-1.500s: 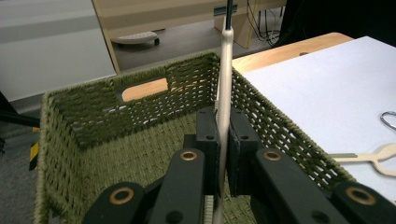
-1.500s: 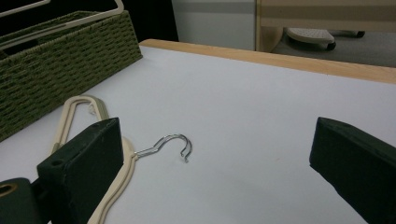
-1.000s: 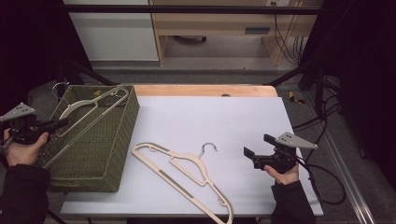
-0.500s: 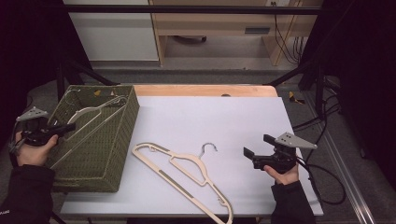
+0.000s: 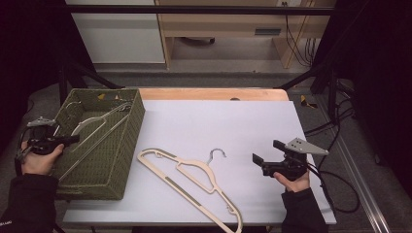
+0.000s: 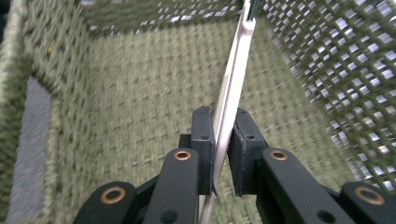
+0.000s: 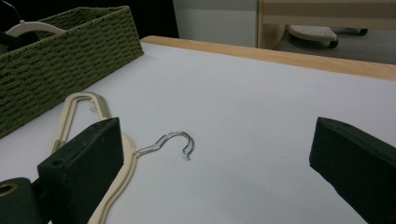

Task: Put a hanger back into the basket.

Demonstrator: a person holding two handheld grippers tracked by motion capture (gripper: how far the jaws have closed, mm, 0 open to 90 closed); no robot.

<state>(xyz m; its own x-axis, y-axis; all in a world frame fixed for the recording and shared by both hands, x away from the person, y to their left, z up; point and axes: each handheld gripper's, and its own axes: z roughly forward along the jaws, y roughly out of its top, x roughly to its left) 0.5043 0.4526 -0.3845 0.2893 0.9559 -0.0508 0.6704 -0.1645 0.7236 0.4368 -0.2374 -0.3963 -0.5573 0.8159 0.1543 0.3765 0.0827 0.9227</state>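
Progress stands partway: left gripper (image 6: pixel 219 154), jaws just easing apart around one hanger (image 5: pixel 90 124) inside the basket (image 5: pixel 119 160) at left of frame, while right gripper (image 5: pixel 266 158) waits wide open near the second hanger (image 5: pixel 194 177) on the table (image 5: pixel 218 121).

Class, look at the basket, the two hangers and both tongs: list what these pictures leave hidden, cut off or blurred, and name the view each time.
- High view: the table hanger has its lower end cut by the bottom edge.
- Left gripper view: the hanger in the left tongs runs past the top edge; the basket weave is blurred.
- Right gripper view: the right tongs hide part of the table hanger's shoulder.
- High view: the basket hanger's lower part lies behind the basket wall.
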